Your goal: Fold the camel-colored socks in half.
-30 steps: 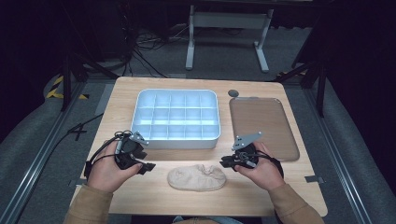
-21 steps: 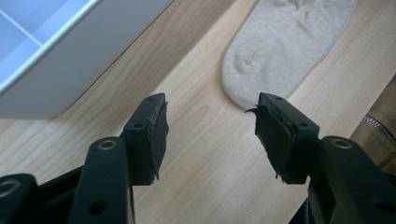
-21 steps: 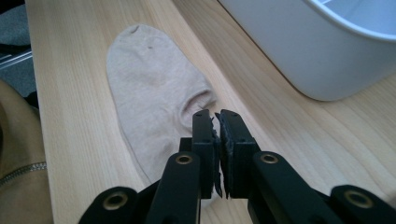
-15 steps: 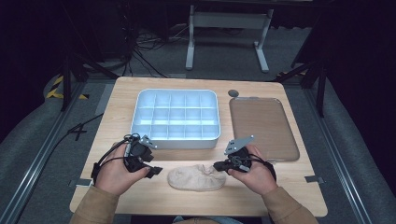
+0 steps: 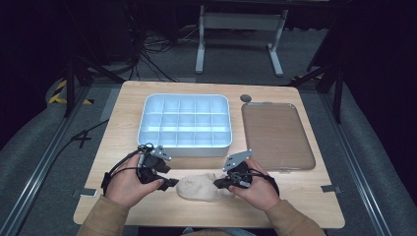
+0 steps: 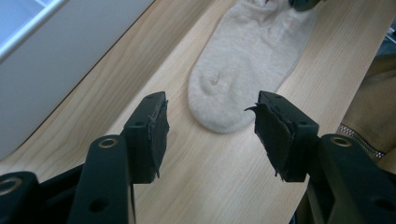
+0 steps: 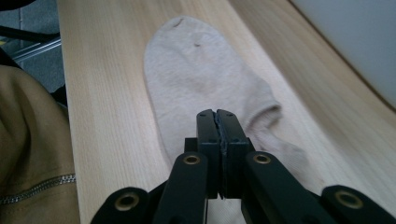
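Wooden table (image 5: 123,118), flat beige sock (image 5: 202,188), faintly soiled toe

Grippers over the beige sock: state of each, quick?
Left gripper: open, jaws apart just short of the sock toe.
Right gripper: shut over the sock's cuff end; grip on fabric cannot be told.

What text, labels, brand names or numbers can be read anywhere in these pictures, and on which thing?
None can be read. The sock, the white divided tray, the brown lid, the table, the left gripper and the right gripper bear no legible print; small dark specks on the sock's toe are marks, not letters.
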